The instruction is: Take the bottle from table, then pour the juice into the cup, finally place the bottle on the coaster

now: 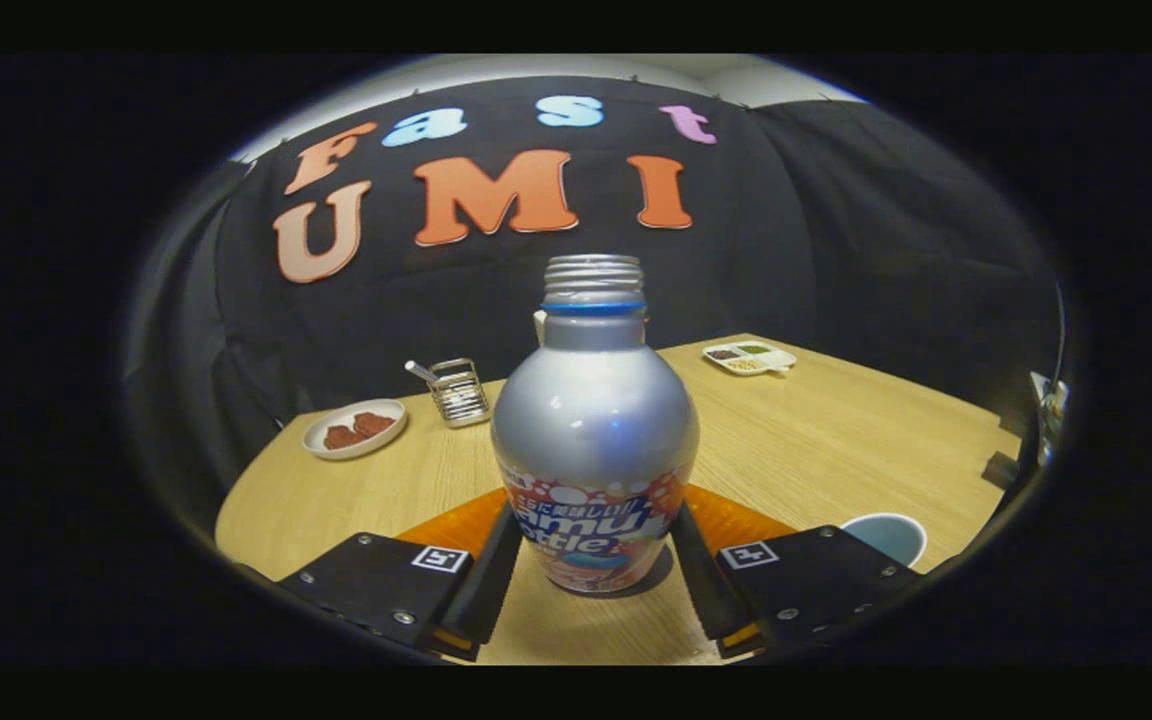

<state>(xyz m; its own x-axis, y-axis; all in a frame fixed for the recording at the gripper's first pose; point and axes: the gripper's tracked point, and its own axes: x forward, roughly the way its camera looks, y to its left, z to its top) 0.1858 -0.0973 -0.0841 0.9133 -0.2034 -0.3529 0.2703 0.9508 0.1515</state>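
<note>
A silver bottle (593, 420) with a colourful label and an uncapped threaded neck stands upright on the wooden table (836, 440). My gripper (594, 520) holds it between its fingers, one pressing on each side of the lower body, so it is shut on the bottle. The bottle's base rests on the wood, casting a small shadow. Just behind the bottle lies an orange coaster (446, 525), showing on both sides of it. A light blue cup (886, 535) stands beyond the right finger, partly hidden by it.
Far left on the table is a white plate (354, 428) with brown pieces, and beside it a small metal holder (459, 392). A white compartment tray (749, 357) sits at the far right edge. Black cloth walls the booth behind.
</note>
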